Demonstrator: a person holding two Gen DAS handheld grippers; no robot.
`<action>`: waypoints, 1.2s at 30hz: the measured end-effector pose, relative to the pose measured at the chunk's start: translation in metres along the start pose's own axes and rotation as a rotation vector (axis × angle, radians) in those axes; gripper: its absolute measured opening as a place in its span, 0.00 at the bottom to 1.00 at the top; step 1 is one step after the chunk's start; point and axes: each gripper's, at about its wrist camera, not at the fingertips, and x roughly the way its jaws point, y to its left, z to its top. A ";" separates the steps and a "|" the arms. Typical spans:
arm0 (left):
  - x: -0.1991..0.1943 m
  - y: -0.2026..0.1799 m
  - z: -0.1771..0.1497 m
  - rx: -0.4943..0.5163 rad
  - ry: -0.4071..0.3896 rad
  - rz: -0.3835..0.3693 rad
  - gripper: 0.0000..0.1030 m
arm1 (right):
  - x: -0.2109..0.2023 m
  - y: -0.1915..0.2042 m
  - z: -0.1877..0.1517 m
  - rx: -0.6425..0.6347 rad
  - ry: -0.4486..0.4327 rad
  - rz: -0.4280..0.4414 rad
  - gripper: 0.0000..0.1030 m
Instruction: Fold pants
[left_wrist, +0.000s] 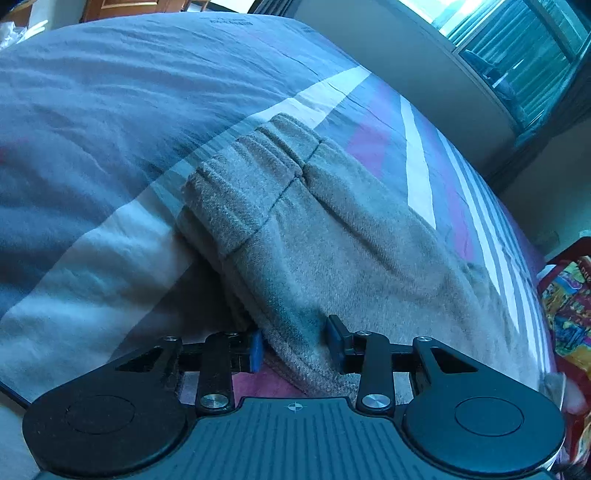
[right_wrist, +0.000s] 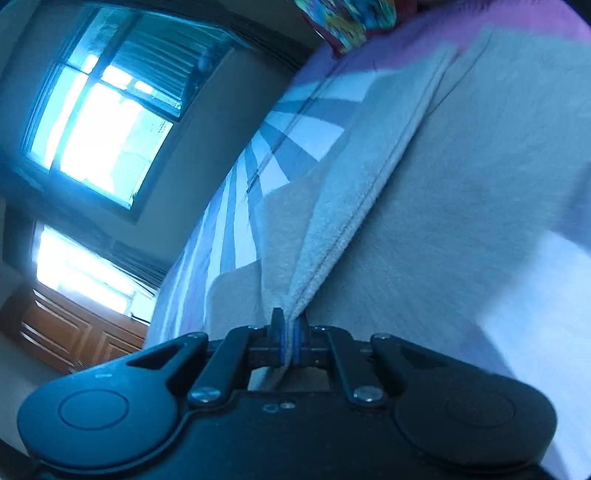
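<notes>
Left wrist showed my left gripper part open around the pants on the bed. My right gripper pinched a pants edge.

Grey pants fill the middle of the striped bedspread; open bedding lies left and far. A colourful bag crowds the bed's right edge.

Striped bedspread, window, wooden door
</notes>
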 end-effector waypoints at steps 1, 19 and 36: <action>0.001 0.002 0.000 -0.008 0.002 -0.007 0.36 | -0.003 -0.004 -0.008 -0.015 0.018 -0.023 0.04; 0.004 0.007 0.001 -0.034 0.005 -0.020 0.36 | -0.009 -0.070 0.126 0.017 -0.153 -0.196 0.04; 0.006 0.007 0.001 -0.030 0.005 -0.023 0.36 | -0.073 -0.121 0.105 0.173 -0.248 -0.303 0.03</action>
